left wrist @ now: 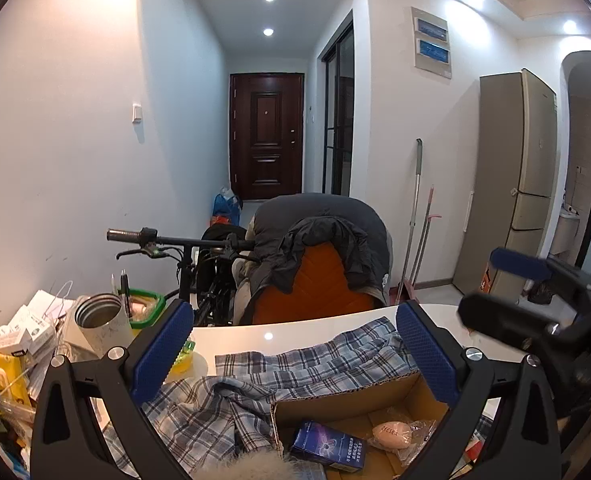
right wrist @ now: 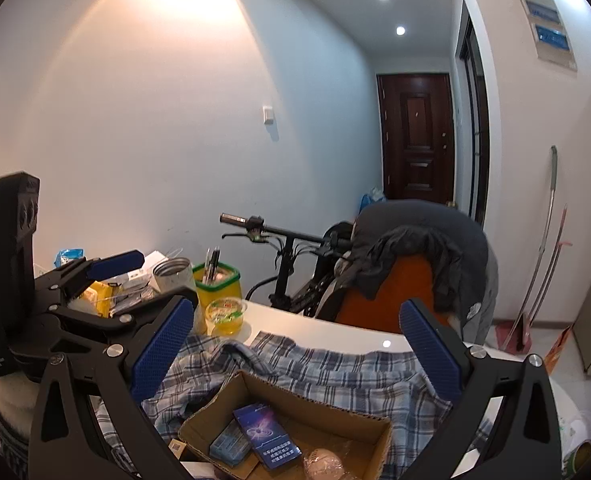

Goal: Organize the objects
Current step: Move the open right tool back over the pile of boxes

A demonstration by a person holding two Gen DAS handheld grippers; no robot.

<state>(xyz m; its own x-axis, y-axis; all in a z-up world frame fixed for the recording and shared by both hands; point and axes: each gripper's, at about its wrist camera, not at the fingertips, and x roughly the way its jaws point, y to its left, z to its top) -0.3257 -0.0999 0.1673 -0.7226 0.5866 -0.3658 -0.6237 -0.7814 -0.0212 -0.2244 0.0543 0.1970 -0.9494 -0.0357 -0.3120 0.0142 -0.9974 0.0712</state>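
- My left gripper (left wrist: 295, 354) has its two blue pads spread wide, nothing between them; it hangs above the cardboard box (left wrist: 359, 404)
- My right gripper (right wrist: 297, 350) is just as wide apart and empty, also over the box
- In the box I count three things from the right wrist view: one dark blue carton (right wrist: 267, 436), one smaller pale blue packet (right wrist: 229, 446) touching it, one wrapped pinkish oval (right wrist: 323, 465) just beside
- The box sits on one crumpled blue plaid cloth (right wrist: 335, 372) spread over the white table (right wrist: 335, 330)
- At the table's left end: one steel cup (right wrist: 172, 275), one yellow green-rimmed holder (right wrist: 219, 290) with three pens, one clear tub of yellow contents (right wrist: 224, 316), a heap of packets I cannot count
- Behind the table: one orange chair (left wrist: 319, 288) draped with a grey jacket (left wrist: 319, 232), one bicycle (left wrist: 199, 256)
- Room: white walls, one dark wooden door (left wrist: 266, 136) down the corridor, two ceiling spots, one tall fridge (left wrist: 511, 184), two long-handled cleaning tools (left wrist: 415, 224) leaning on the wall
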